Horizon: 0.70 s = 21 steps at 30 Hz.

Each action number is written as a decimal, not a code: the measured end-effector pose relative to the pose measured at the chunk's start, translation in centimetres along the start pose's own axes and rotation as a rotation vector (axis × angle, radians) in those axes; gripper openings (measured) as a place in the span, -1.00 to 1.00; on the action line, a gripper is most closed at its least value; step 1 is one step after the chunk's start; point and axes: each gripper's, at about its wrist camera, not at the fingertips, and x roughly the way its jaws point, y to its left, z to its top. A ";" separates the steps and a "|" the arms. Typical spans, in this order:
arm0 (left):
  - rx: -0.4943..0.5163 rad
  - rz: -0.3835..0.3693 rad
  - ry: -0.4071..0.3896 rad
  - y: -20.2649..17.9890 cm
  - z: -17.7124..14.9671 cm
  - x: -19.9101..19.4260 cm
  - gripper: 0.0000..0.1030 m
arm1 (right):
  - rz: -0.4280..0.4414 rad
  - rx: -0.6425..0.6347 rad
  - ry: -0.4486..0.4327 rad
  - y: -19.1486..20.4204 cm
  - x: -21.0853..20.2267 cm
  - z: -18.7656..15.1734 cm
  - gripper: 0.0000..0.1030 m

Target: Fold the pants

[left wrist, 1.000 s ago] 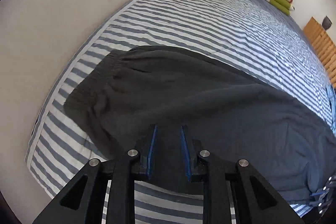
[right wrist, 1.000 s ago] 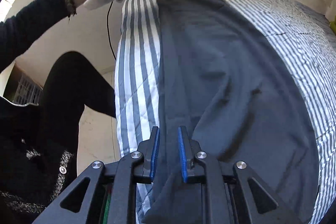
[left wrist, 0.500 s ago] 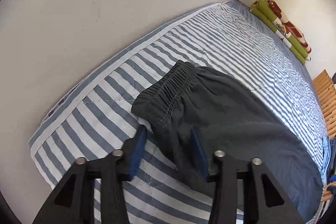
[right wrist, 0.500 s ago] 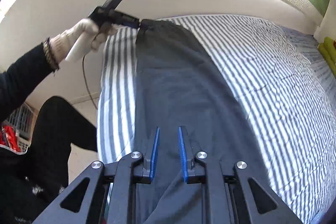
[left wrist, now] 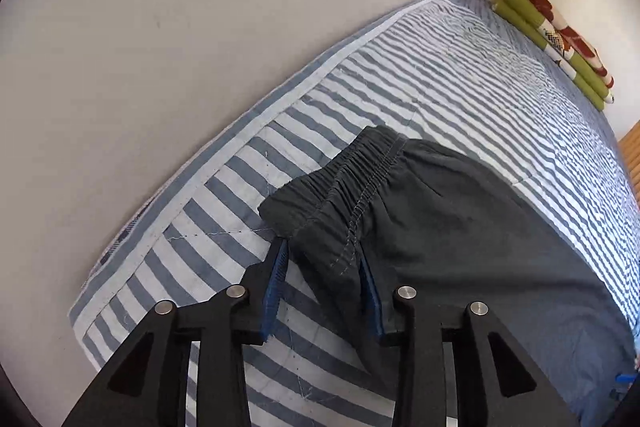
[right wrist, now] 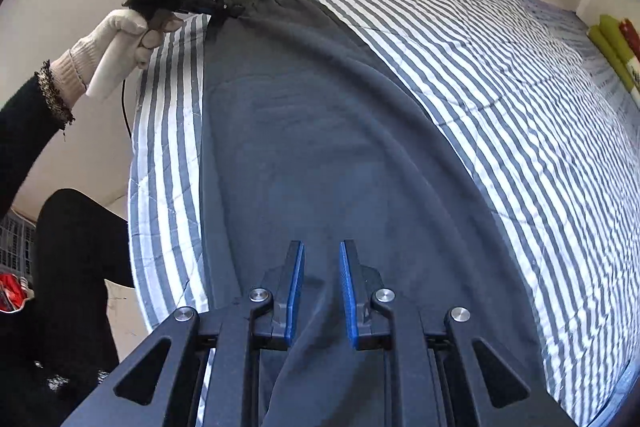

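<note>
Dark grey pants (left wrist: 460,227) lie stretched lengthwise along the near side of a blue-and-white striped bed (left wrist: 480,67). Their elastic waistband (left wrist: 352,175) points toward the bed's end. My left gripper (left wrist: 322,279) is open, and the waistband's near corner lies between its blue pads. In the right wrist view the left gripper (right wrist: 224,7) sits at the far end of the pants (right wrist: 320,147), held by a gloved hand (right wrist: 120,39). My right gripper (right wrist: 320,291) is shut on bunched fabric at the other end of the pants.
A plain wall (left wrist: 160,27) runs close along the bed's end. A folded green, red and white blanket (left wrist: 560,43) lies at the far side of the bed. A person's dark-clothed leg (right wrist: 76,247) stands beside the bed edge (right wrist: 140,227).
The left gripper's fingers have spread apart, and it has moved from the middle of the fabric to the waistband corner. The pants are now drawn out straighter. The right gripper stays shut on fabric.
</note>
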 end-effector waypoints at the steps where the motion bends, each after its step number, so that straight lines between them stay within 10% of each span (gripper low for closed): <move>1: -0.011 0.005 -0.028 0.0 -0.3 -1.1 0.06 | 0.010 0.018 -0.005 0.1 -0.8 -0.6 -0.68; 7: -0.002 -0.070 -0.096 -1.9 -2.8 -6.8 0.17 | 0.061 0.016 0.020 2.3 -5.1 -8.6 -0.67; 16: 0.376 -0.465 0.165 -20.2 -12.9 -8.1 0.18 | 0.077 -0.052 0.043 7.3 -4.8 -14.8 -0.49; 21: 0.513 -0.443 0.303 -25.3 -17.1 -5.4 0.18 | -0.011 -0.072 0.122 6.5 -2.8 -15.9 -0.49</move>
